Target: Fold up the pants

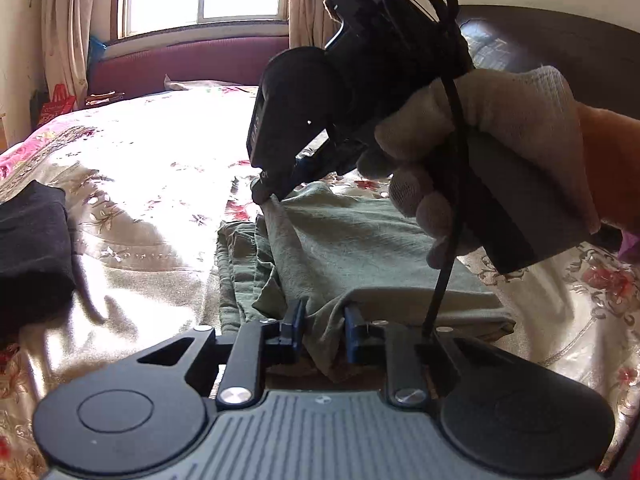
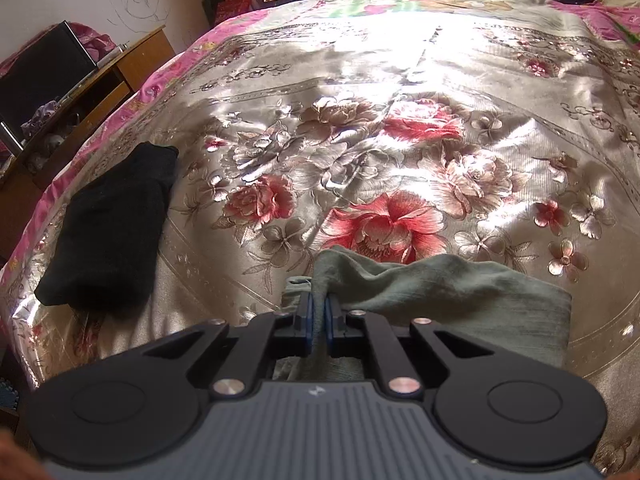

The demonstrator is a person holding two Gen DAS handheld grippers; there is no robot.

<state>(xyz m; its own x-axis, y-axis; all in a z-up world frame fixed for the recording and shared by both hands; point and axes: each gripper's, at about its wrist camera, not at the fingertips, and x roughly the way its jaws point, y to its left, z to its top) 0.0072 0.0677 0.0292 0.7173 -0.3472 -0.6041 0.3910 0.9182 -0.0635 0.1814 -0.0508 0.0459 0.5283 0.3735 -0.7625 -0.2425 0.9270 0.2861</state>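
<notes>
On the floral satin bedspread (image 2: 360,128), at 6 o'clock in both views, lie the olive-green fabric pants (image 2: 460,292). The left gripper (image 1: 322,330) and right gripper (image 2: 319,322) each clench a bunched fold. A thin pinch may slip, collapsing the fold.

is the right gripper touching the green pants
Touching: in the right wrist view the right gripper has its jaws pinched shut on a fold of the green pants.
</notes>
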